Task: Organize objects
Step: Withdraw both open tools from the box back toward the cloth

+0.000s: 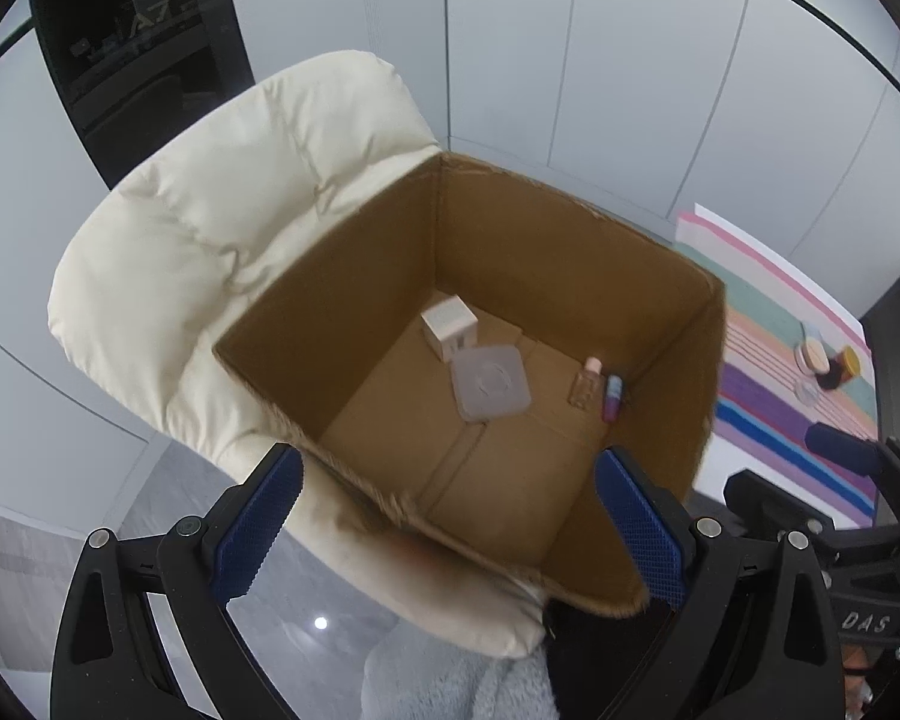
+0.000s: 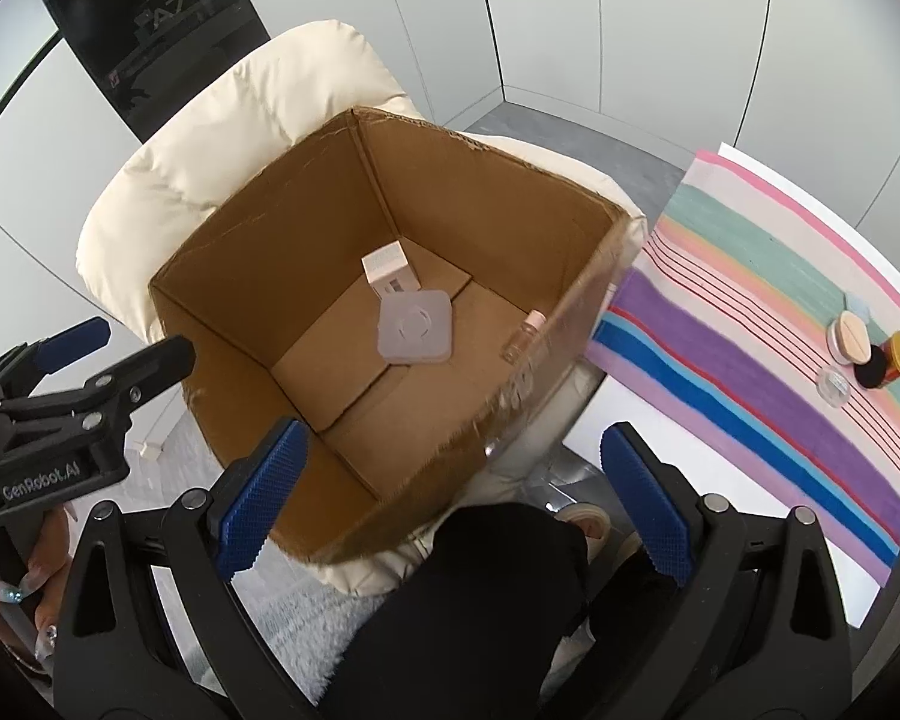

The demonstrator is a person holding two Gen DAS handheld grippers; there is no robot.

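An open cardboard box [image 1: 354, 252] [image 2: 270, 222] sits on a cream padded chair [image 1: 198, 222] [image 2: 210, 144]. Inside lie a small white carton [image 1: 448, 324] [image 2: 388, 268], a flat translucent square case [image 1: 491, 383] [image 2: 415, 328], a small clear bottle with a pink cap [image 1: 585, 383] [image 2: 523, 336] and a blue-and-purple tube [image 1: 611, 399]. My left gripper [image 1: 450, 525] is open and empty above the box's near rim. My right gripper [image 2: 450, 504] is open and empty, also over the near rim. The left gripper also shows at the left of the right wrist view [image 2: 84, 372].
A striped cloth [image 1: 774, 372] [image 2: 750, 312] covers a table to the right of the box. On it stand small round jars [image 1: 810, 357] [image 2: 849, 330] and a yellow-lidded jar [image 1: 849, 363] [image 2: 894, 354]. A grey fluffy fabric [image 2: 306, 618] lies below the chair.
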